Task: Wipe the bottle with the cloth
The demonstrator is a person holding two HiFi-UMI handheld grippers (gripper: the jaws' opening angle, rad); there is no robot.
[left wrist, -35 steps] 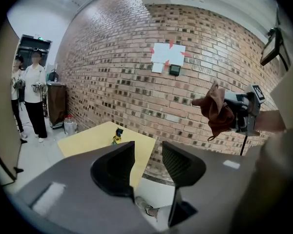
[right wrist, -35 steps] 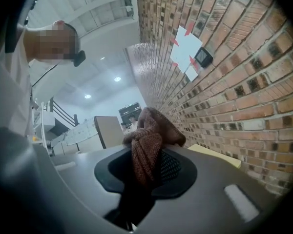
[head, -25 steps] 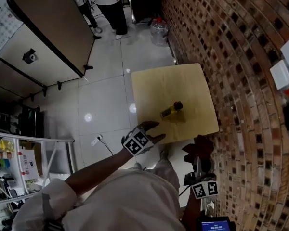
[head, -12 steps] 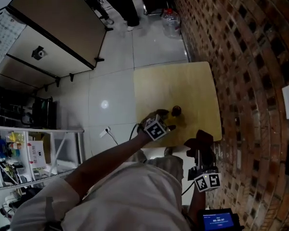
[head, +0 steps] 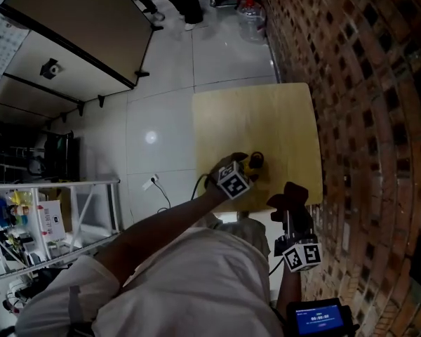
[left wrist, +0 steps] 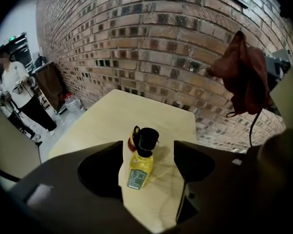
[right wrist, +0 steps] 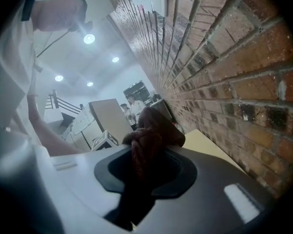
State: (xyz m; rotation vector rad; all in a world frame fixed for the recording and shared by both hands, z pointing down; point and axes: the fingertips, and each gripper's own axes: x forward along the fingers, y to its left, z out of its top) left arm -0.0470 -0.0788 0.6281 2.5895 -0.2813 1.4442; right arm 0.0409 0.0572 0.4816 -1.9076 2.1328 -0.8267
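A small bottle (left wrist: 139,164) of yellow liquid with a black cap (head: 256,161) rests near the front edge of the light wooden table (head: 266,118). My left gripper (left wrist: 148,149) points steeply down at it. The jaws stand open on either side of the bottle and do not touch it; they have just been closing a little. A dark red cloth (right wrist: 147,139) is bunched in my right gripper (right wrist: 145,165), which is shut on it. That gripper (head: 292,220) hangs off the table's front right corner, cloth (head: 292,201) upward. The left gripper view also shows the cloth (left wrist: 243,77).
A brick wall (head: 365,83) runs along the table's right side. Tiled floor (head: 161,132) lies to the left, with a cable and plug (head: 151,183). A water jug (head: 251,18) and people's legs are beyond the table. Shelves (head: 35,223) stand at the left.
My left gripper has come forward and down over the table's front edge to the bottle. My right gripper with the cloth has moved closer to the table's front right corner.
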